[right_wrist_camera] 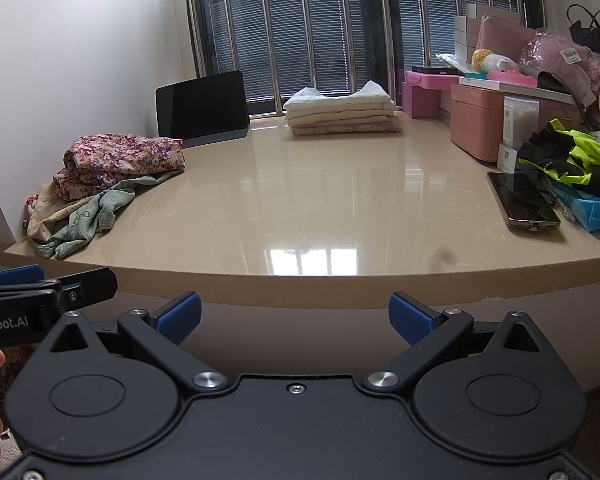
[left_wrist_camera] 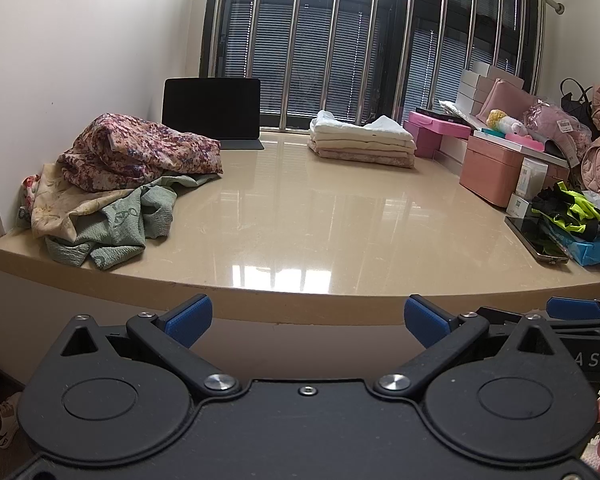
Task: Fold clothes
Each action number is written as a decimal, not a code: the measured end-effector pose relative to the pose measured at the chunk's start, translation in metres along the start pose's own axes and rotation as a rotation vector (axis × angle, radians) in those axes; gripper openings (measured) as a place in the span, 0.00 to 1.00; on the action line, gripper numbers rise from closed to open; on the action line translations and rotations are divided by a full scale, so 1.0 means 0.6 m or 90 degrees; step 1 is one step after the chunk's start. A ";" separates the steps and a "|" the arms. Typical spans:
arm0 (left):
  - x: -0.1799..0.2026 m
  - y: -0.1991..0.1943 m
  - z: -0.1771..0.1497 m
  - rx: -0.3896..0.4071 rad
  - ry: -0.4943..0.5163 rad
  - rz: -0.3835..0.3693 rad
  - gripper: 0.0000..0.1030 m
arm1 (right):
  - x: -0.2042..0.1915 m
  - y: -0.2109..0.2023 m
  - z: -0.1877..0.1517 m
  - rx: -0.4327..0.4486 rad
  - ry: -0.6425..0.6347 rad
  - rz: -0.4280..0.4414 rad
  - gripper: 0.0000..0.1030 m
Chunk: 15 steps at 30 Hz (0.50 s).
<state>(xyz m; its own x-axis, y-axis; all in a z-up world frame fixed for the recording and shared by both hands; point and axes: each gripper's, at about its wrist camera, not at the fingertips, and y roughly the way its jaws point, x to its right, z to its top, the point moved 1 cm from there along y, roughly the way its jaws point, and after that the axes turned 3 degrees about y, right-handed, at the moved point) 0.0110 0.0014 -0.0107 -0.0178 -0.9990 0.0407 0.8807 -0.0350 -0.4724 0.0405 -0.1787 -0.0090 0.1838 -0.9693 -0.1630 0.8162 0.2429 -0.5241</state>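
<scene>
Ahead-left of both spread, empty grippers, left (left_wrist_camera: 307,320) and right (right_wrist_camera: 295,317), we noted the unfolded pile (left_wrist_camera: 120,184) on the counter (left_wrist_camera: 300,216). Tangled layers risked snagging together and sliding off the edge.

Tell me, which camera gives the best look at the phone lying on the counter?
The right wrist view. There the phone lies whole and unobstructed on the counter, its dark screen and bottom port clear. In the left wrist view the phone sits squeezed toward the right edge, more distorted, beside the blue packet.
</scene>
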 end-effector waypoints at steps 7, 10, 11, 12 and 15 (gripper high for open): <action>0.000 -0.001 0.000 0.000 0.000 0.001 1.00 | 0.000 0.000 0.000 0.001 0.000 0.001 0.99; -0.001 0.000 0.000 0.000 0.000 0.000 1.00 | 0.000 0.000 0.001 0.001 -0.001 0.001 0.99; -0.001 0.000 0.001 0.000 -0.001 0.000 1.00 | 0.000 0.000 0.001 0.001 -0.001 0.001 0.99; -0.001 0.000 0.001 0.000 -0.001 -0.001 1.00 | 0.000 -0.001 0.001 0.002 -0.001 0.001 0.98; -0.002 0.001 0.001 0.001 0.000 0.000 1.00 | 0.000 0.000 0.002 0.002 -0.002 0.001 0.99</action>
<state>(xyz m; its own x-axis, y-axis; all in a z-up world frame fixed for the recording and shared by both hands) 0.0118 0.0025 -0.0103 -0.0175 -0.9990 0.0412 0.8811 -0.0349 -0.4716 0.0408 -0.1787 -0.0081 0.1865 -0.9692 -0.1609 0.8175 0.2439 -0.5216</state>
